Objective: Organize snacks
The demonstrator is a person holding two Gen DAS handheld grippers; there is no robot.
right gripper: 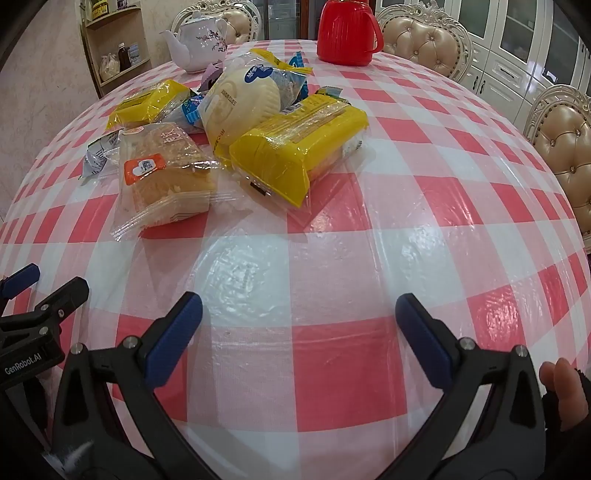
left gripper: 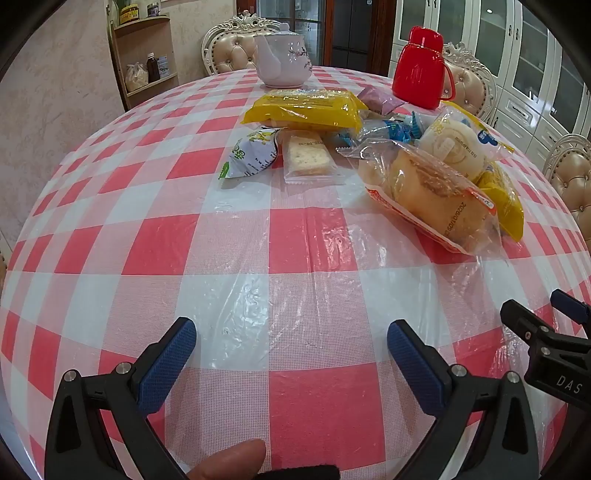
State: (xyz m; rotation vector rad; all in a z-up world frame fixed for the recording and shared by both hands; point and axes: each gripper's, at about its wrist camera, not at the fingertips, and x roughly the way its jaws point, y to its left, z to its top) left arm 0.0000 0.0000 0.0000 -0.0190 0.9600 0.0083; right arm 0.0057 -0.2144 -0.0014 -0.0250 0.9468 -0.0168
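A round table (left gripper: 110, 229) wears a red-and-white checked cloth under clear plastic, ringed by tufted cream chairs (right gripper: 428, 40), with white cabinets (left gripper: 517, 55) behind and a corner shelf (left gripper: 144, 55) of jars. The snacks (left gripper: 369, 147) lie heaped mid-table just before a white teapot (left gripper: 282, 55) and a red flask (right gripper: 347, 31): yellow packs, bagged bread, a cracker sleeve. The left gripper (left gripper: 291, 343) and right gripper (right gripper: 299, 317) hover near the table's edge, jaws spread, holding nothing. Their housings read "DAS" and "GenRobot.AI".
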